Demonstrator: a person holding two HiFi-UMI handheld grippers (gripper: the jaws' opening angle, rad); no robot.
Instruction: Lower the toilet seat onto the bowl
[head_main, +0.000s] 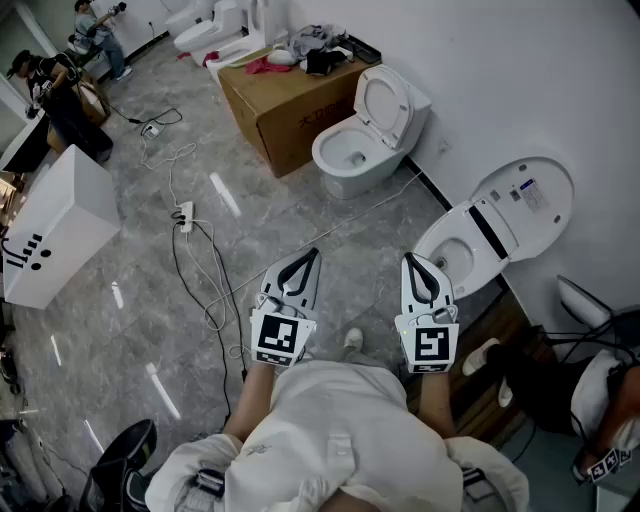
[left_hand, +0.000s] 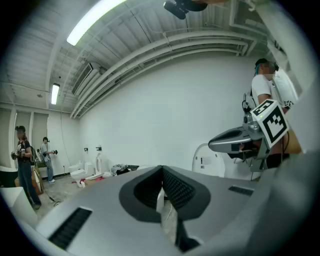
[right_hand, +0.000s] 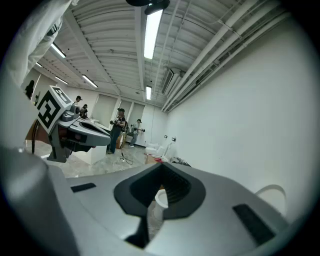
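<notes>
At near centre | left gripper (head_main: 314, 256) and right gripper (head_main: 411, 260) closed, empty, well apart from seat (head_main: 384, 103) | seat upright on far toilet (head_main: 345, 160) by wall (head_main: 490, 80) | lowering not yet begun; approach and tip-down left

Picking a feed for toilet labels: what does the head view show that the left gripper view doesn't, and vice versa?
Head view only: the near toilet's open bowl, the power strip on the floor, and the left gripper's marker cube.
Left gripper view only: the ceiling lights and pipes.
Both: the near toilet's raised lid, the right gripper, and the left gripper, whose jaws are shut on nothing.
</notes>
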